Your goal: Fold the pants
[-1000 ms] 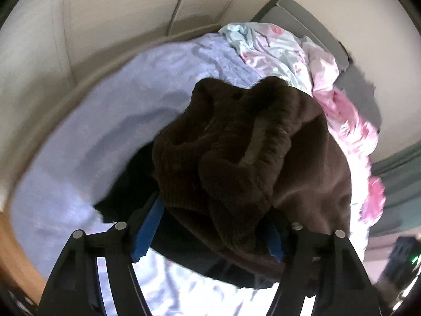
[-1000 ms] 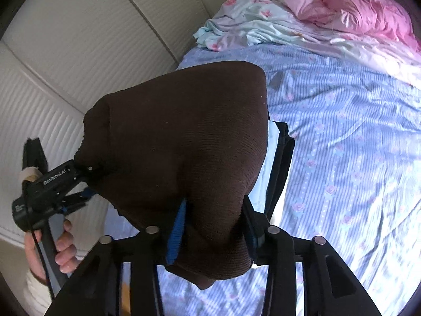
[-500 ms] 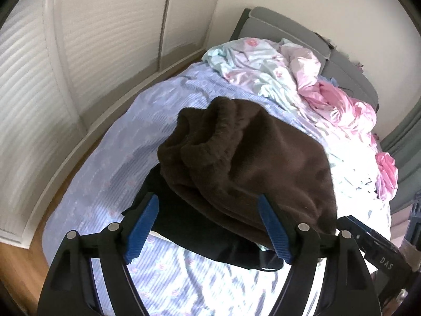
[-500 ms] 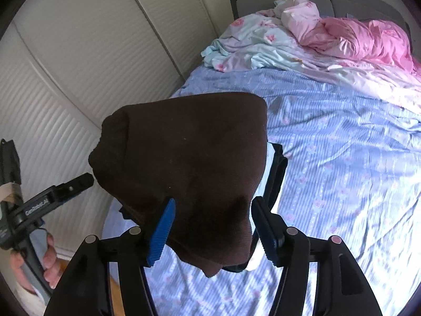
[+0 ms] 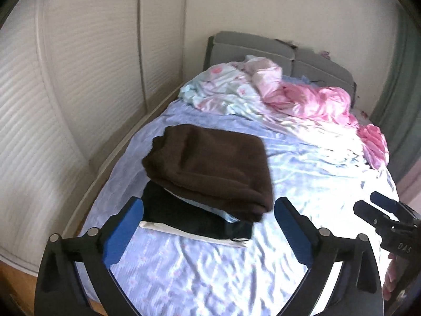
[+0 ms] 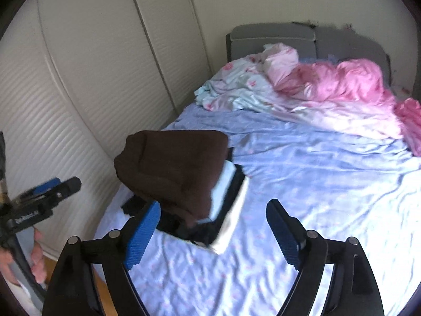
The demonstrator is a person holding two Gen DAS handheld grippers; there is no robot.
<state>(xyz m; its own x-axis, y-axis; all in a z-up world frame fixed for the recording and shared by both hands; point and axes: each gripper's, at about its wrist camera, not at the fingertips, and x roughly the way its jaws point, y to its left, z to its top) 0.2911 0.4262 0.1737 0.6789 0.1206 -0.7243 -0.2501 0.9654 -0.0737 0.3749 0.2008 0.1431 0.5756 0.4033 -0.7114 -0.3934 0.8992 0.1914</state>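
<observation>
Brown knitted pants point(image 5: 210, 171), folded into thick rectangle, lie on stack of dark and white folded garments point(image 5: 194, 221) at near left part of blue floral bedsheet point(image 5: 302, 173). Left gripper point(image 5: 209, 226) spread wide, empty, clear of pile. Right gripper point(image 6: 213, 233) likewise released. Judgement: fold complete, stacking keeps finished items together

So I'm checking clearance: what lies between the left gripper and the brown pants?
In the left wrist view, only the black folded garment under the brown pants separates them from the open left gripper.
</observation>
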